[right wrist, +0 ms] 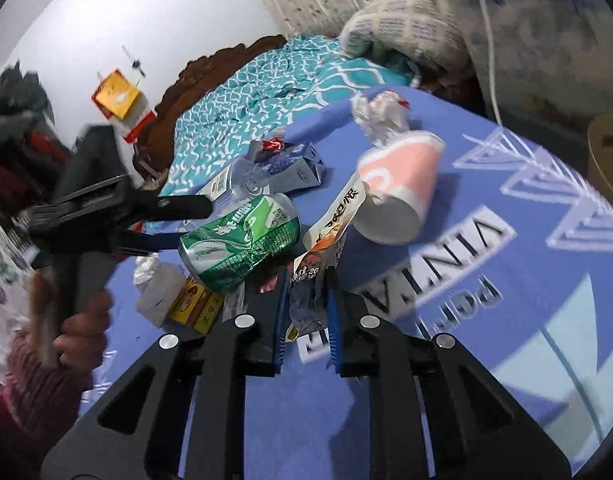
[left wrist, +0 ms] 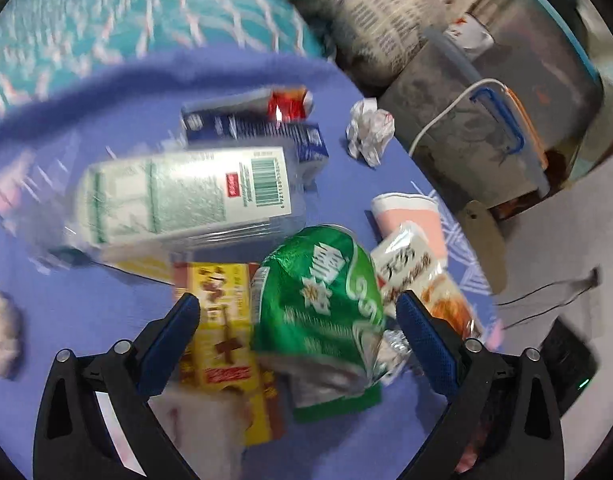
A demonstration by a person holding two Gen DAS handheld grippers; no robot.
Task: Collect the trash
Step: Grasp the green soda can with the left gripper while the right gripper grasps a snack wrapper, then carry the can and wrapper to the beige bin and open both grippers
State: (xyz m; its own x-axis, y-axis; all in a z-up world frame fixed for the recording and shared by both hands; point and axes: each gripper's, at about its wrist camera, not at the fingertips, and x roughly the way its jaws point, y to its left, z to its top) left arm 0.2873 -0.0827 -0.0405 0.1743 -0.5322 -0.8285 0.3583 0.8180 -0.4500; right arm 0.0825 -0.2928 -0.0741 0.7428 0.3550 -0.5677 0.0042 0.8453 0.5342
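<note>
Trash lies on a blue-purple mat (right wrist: pixel 486 280). My left gripper (left wrist: pixel 298 320) is open and hovers over a green can (left wrist: pixel 318 312) without its pads touching it; the right wrist view shows that left gripper (right wrist: pixel 192 222) at the left end of the green can (right wrist: pixel 242 240). My right gripper (right wrist: pixel 306 300) is shut on a crumpled snack wrapper (right wrist: pixel 334 216), also seen as the wrapper (left wrist: pixel 418 276) beside the can. Nearby lie a yellow box (left wrist: pixel 222 320), a clear plastic bottle (left wrist: pixel 186 196), a blue carton (left wrist: pixel 258 128), a pink paper cup (right wrist: pixel 398 192) and crumpled paper (right wrist: pixel 380 116).
A teal patterned bedsheet (right wrist: pixel 246 92) lies beyond the mat. Grey storage bins (left wrist: pixel 486 132) with a white cable (left wrist: pixel 446 112) stand at the right. A black device (left wrist: pixel 566 364) rests on the floor. A person's hand (right wrist: pixel 82 328) holds the left gripper's handle.
</note>
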